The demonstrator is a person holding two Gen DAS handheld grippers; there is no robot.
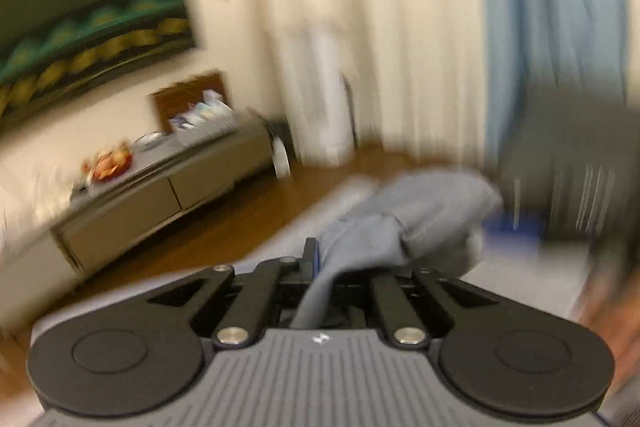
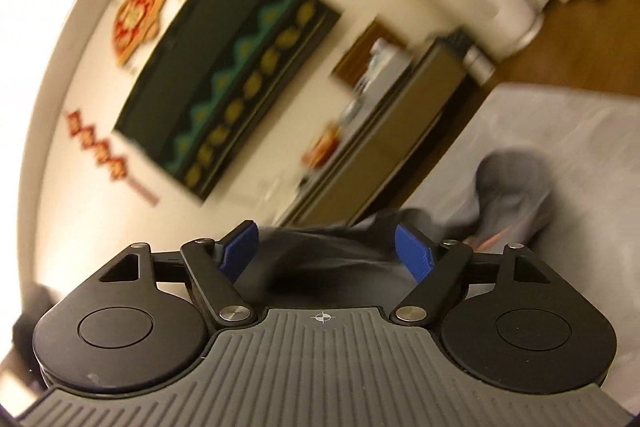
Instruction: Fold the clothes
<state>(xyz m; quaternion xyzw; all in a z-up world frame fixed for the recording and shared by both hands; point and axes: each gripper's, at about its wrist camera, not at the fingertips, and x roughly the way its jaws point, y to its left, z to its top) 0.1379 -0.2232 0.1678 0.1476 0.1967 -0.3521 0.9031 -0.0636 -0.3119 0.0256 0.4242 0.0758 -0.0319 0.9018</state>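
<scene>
While right gripper (image 2: 326, 253) gapes, left gripper (image 1: 320, 259) pinches soft, bunched grey garment (image 1: 420, 211).

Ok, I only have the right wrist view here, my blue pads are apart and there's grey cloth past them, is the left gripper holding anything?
Observer: Yes. The left gripper is shut on the grey garment, with cloth running back between its fingers.
Operator: Does that garment lie flat?
Observer: No, it is bunched in a lump just ahead of the left fingers, over the pale grey surface.
Operator: Can you see my gripper from there?
Observer: Only as a dark blur at the right of the left wrist view; the right gripper itself is open, with nothing between its pads.
</scene>
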